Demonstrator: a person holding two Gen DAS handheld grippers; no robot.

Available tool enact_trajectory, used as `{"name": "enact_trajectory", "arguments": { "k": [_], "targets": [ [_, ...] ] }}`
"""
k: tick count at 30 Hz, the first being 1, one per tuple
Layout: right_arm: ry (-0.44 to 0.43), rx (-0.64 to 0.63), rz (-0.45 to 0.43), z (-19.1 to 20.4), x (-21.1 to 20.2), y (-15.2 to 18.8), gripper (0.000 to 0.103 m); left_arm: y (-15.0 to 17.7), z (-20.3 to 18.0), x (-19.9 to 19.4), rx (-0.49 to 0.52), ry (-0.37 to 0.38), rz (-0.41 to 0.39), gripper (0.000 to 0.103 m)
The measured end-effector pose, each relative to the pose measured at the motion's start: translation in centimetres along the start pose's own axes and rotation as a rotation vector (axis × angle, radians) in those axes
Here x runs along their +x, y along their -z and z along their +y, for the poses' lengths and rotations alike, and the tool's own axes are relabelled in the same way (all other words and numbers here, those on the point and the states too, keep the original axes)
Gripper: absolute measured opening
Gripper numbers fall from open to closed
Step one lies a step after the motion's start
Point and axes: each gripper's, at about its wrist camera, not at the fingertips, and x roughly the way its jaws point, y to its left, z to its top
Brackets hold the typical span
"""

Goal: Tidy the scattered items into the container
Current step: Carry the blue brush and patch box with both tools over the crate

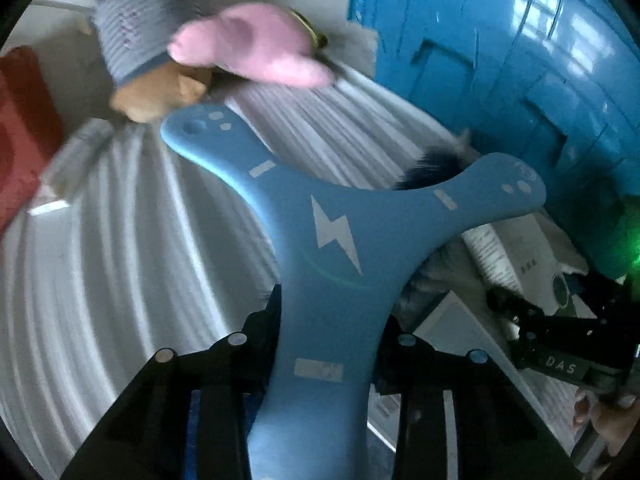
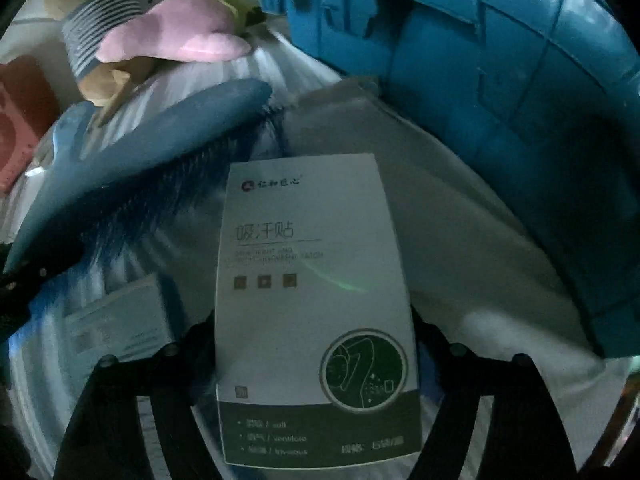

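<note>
Left gripper (image 1: 326, 344) clamps the three-armed blue foam boomerang (image 1: 332, 232) and right gripper (image 2: 316, 360) clamps the white-and-green cardboard box (image 2: 312, 300), both carried toward the blue plastic crate (image 2: 500, 80).

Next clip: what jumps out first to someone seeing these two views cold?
The blue three-armed boomerang with a lightning bolt fills the left wrist view, clamped in the left tool. In the right view, a white-and-green box sits in the right tool. Behind both looms the big blue crate.

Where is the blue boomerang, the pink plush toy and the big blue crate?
blue boomerang (image 1: 336, 240): left wrist view, on its lightning bolt at the middle.
pink plush toy (image 2: 180, 36): right wrist view, on its body.
big blue crate (image 1: 500, 60): left wrist view, on its side wall.
</note>
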Motion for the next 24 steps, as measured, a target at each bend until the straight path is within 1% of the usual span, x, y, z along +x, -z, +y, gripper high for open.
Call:
{"name": "enact_trajectory", "arguments": {
  "k": [5, 10, 13, 17, 20, 24],
  "targets": [
    [-0.035, -0.010, -0.058, 0.6, -3.8, 0.4, 0.078, 1.0, 1.0, -4.4, -0.037, -0.022, -0.083, 0.033],
    [-0.084, -0.054, -0.115, 1.7, -7.9, 0.9, 0.078, 1.9, 1.6, -8.4, -0.074, -0.047, -0.143, 0.033],
    [-0.104, -0.105, -0.161, 2.6, -10.9, 0.9, 0.078, 1.9, 1.4, -11.0, -0.090, -0.070, -0.181, 0.033],
    [-0.132, -0.162, -0.230, 3.4, -14.7, -0.2, 0.078, 1.6, 0.9, -14.7, -0.110, -0.109, -0.231, 0.033],
    [-0.153, -0.209, -0.290, 3.4, -18.0, -1.1, 0.077, 1.3, 0.0, -17.3, -0.130, -0.140, -0.272, 0.033],
    [-0.183, -0.275, -0.340, 2.7, -21.4, -2.5, 0.077, 0.8, -1.6, -19.9, -0.162, -0.167, -0.323, 0.033]
  ]
}}
